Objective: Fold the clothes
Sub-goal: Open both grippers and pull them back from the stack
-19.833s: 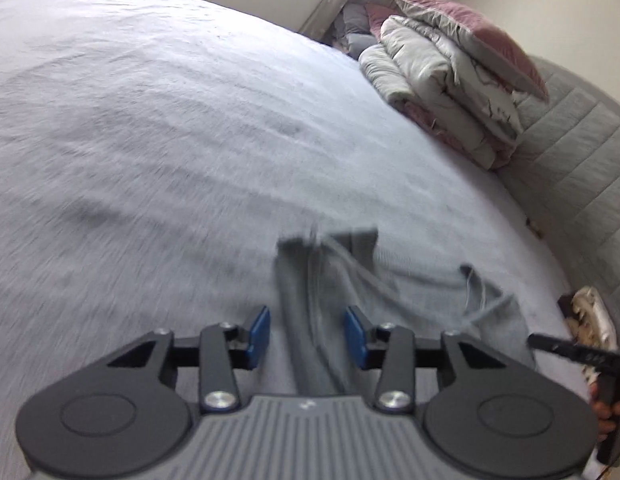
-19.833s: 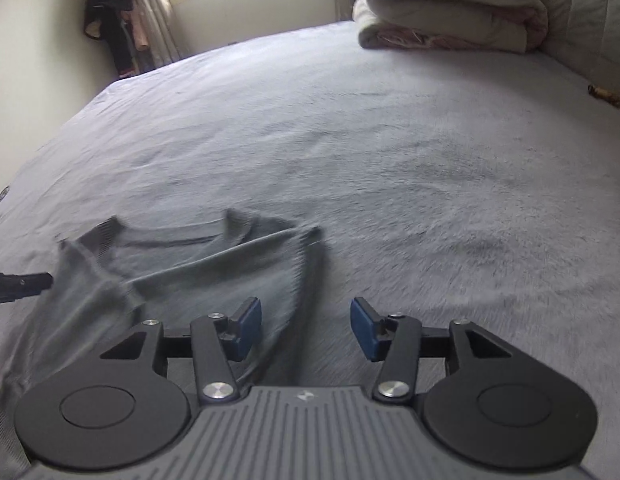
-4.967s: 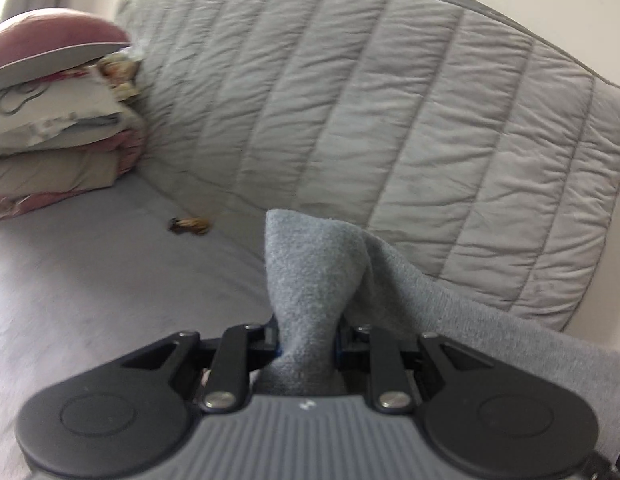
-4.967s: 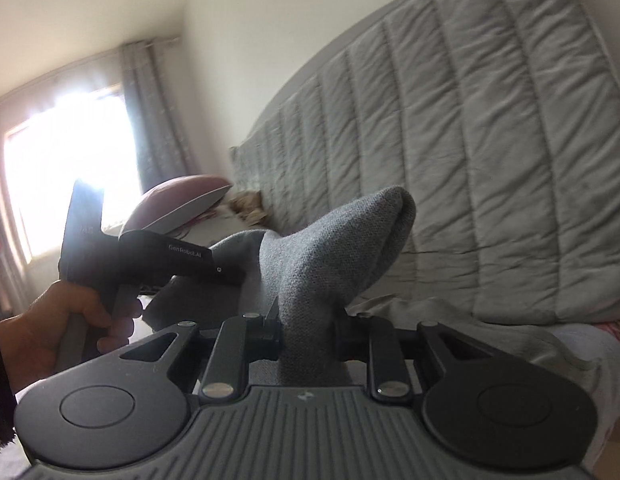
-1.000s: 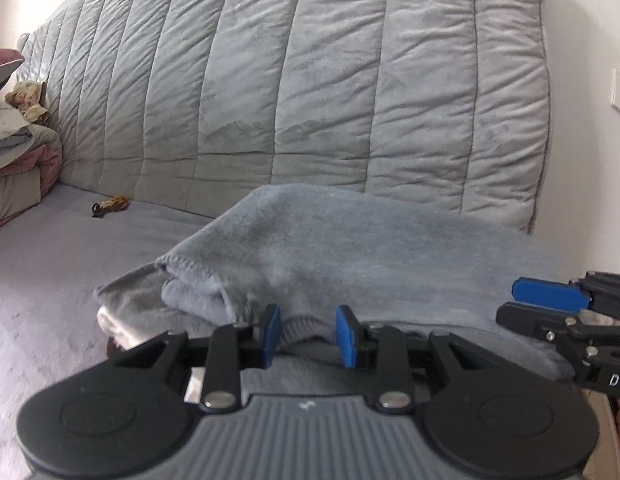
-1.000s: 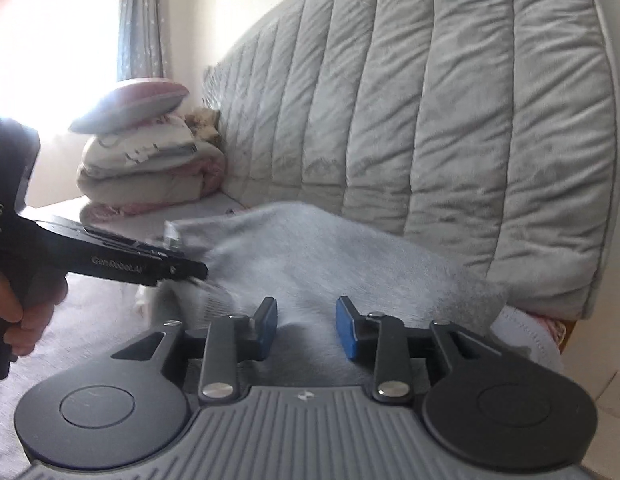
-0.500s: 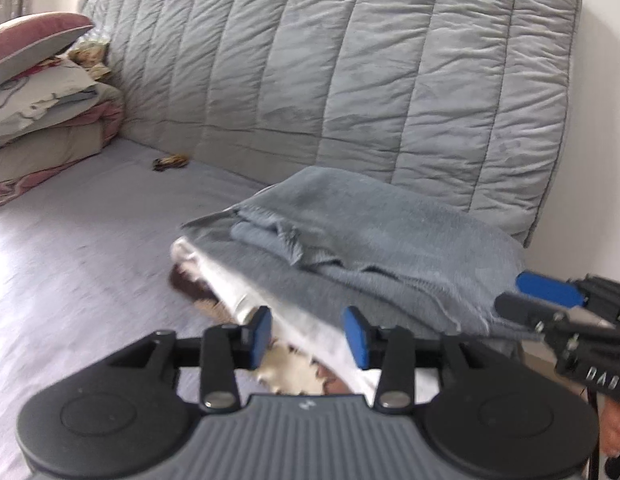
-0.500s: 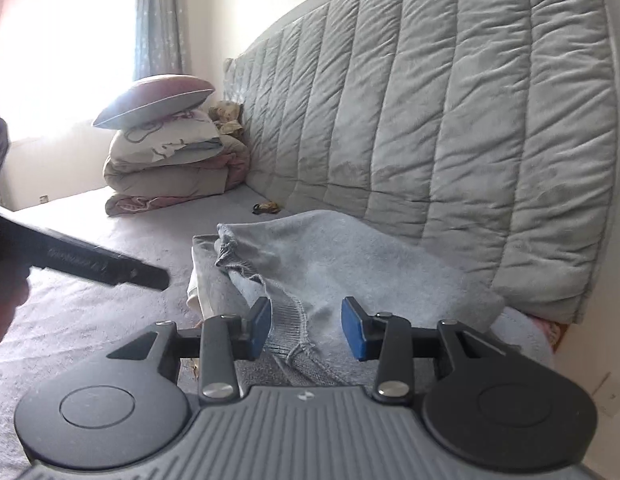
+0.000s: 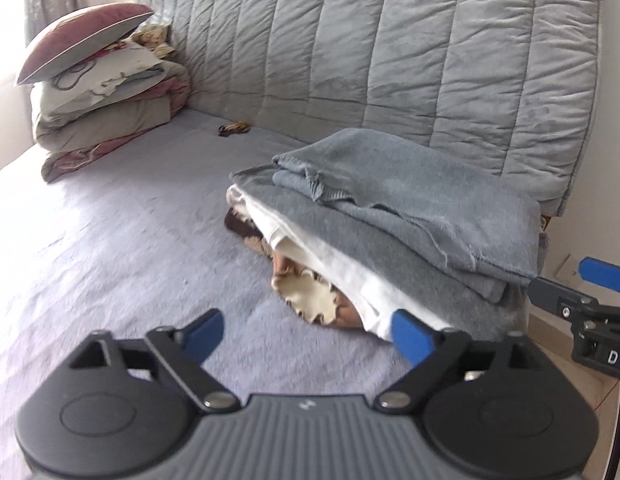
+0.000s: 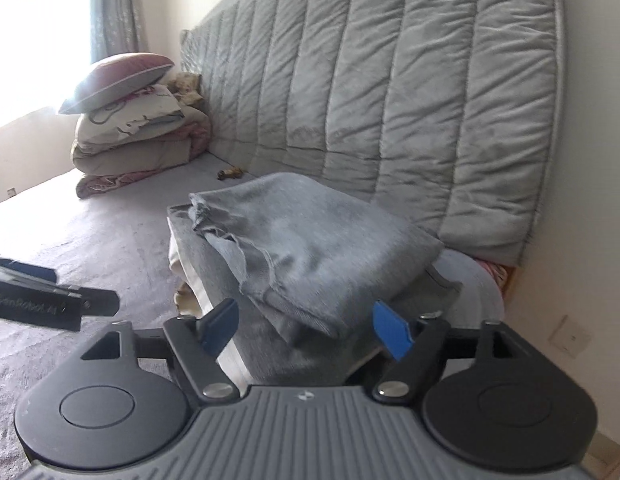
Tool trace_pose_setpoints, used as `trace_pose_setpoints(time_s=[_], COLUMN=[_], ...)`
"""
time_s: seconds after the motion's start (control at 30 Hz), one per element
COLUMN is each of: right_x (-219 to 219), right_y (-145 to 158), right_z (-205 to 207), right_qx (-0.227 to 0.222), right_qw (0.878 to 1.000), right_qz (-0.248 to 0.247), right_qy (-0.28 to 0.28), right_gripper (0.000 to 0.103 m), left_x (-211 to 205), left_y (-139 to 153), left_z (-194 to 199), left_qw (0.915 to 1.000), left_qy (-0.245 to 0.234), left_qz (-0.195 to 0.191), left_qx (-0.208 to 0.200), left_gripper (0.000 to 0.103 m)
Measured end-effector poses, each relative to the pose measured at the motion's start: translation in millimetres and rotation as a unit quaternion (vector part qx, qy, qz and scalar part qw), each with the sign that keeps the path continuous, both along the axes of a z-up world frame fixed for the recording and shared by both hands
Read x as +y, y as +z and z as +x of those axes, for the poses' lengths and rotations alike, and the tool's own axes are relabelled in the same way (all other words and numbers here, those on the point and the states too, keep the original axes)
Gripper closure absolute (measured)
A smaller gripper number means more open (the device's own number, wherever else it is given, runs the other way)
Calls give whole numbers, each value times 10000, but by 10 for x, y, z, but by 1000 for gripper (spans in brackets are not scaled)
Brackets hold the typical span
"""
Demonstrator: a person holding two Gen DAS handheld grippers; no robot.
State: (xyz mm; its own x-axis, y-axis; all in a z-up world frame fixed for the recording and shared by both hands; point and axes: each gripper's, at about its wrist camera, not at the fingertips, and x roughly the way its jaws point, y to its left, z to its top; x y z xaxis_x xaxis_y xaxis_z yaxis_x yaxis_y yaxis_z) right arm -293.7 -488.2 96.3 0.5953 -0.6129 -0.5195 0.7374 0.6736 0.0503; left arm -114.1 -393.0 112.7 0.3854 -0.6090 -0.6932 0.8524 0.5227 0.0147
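Two wrist views of a bed (image 9: pixel 110 248) with a quilted grey headboard (image 9: pixel 390 60). The folded grey sweater (image 9: pixel 410 208) lies on top of a pile of folded clothes (image 9: pixel 342 276) at the corner of the bed, just in front of the headboard; its raw edges face the open bed. Beneath it in the pile show a darker grey layer, a white garment (image 9: pixel 310 252) and, at the bottom, a brown and cream patterned piece (image 9: pixel 310 296) resting on the bed cover.

Left gripper (image 9: pixel 306 336): its jaws have just been opening and now stand spread wide, with nothing between the blue fingers (image 9: pixel 202 334); it hangs over bare bed cover, near the front of the pile and apart from it. The right finger overlaps the white garment's edge in this view; whether it touches cannot be told.

Right gripper (image 10: pixel 304 326): its jaws have likewise just been opening and stand spread, on either side of the near corner of the sweater (image 10: pixel 310 248). The pads do not press on the cloth. In the left wrist view this gripper appears at the right edge, beside the pile.

Background: a stack of bedding (image 9: pixel 102 120) topped by a maroon pillow (image 9: pixel 82 40) against the far wall, and a small brown object (image 9: pixel 234 128) on the bed near the headboard.
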Motion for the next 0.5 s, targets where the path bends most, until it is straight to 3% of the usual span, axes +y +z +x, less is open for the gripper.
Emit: trace_pose_setpoints(time_s=[0.13, 0.2, 0.33, 0.5], right_x=[33, 59, 151, 310], right_y=[-17, -31, -39, -20], right_z=[5, 7, 30, 111], right_qx=[198, 196, 84, 91], right_qw=[9997, 9996, 9997, 9997], right_qz=[73, 80, 190, 226], right_qy=[-151, -188, -154, -29], right_gripper=[12, 0, 0, 0], left_x=[74, 139, 345, 539], left_y=[-15, -24, -44, -42], left_z=[-124, -168, -184, -232], left_qw=[9995, 9991, 9979, 9960], left_qy=[138, 227, 520, 823], left_qz=[274, 317, 144, 175], left_qx=[86, 137, 360, 294], left_gripper=[0, 0, 0, 0])
